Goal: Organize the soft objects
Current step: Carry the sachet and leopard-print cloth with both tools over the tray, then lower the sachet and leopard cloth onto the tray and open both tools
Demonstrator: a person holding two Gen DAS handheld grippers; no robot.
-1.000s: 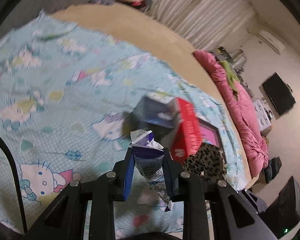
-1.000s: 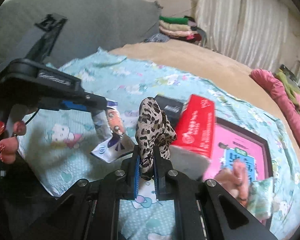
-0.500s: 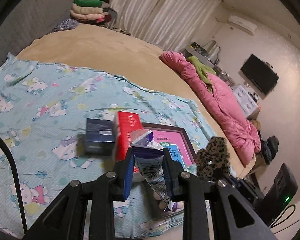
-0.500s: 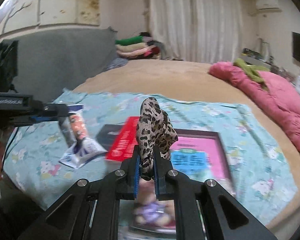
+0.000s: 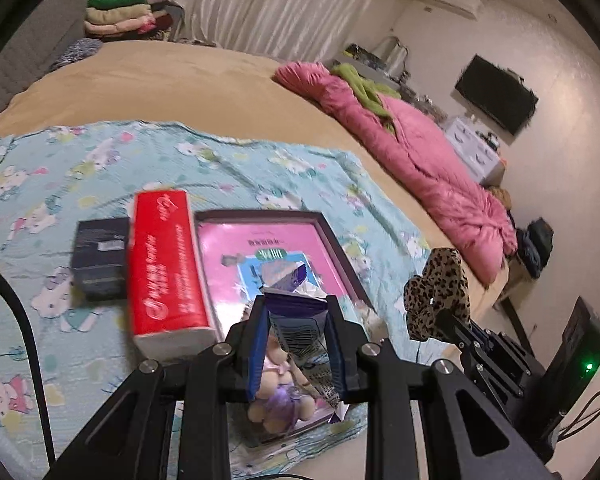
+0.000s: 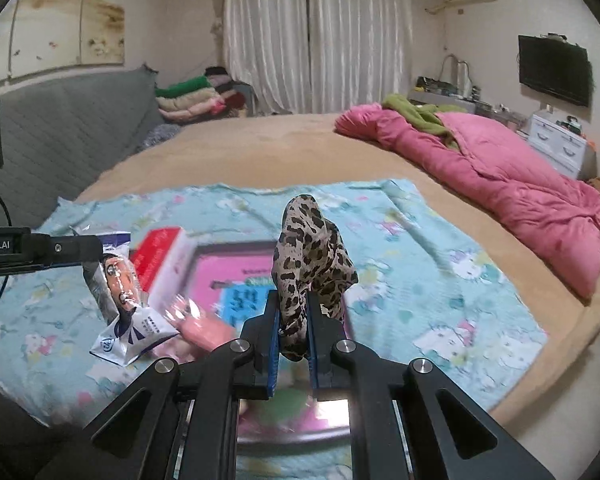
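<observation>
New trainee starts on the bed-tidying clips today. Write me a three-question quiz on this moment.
1. True or false: the right claw is shut on the leopard-print cloth.
2. What does the left claw hold? A) the red tissue pack B) a crinkly printed packet C) the dark box
3. Fill in: the red tissue pack lies between the dark box and the ______.

Key
1. True; the cloth is pinched between its pads.
2. B; the printed packet hangs from that claw, off the cartoon blanket.
3. The pink framed picture.
</observation>
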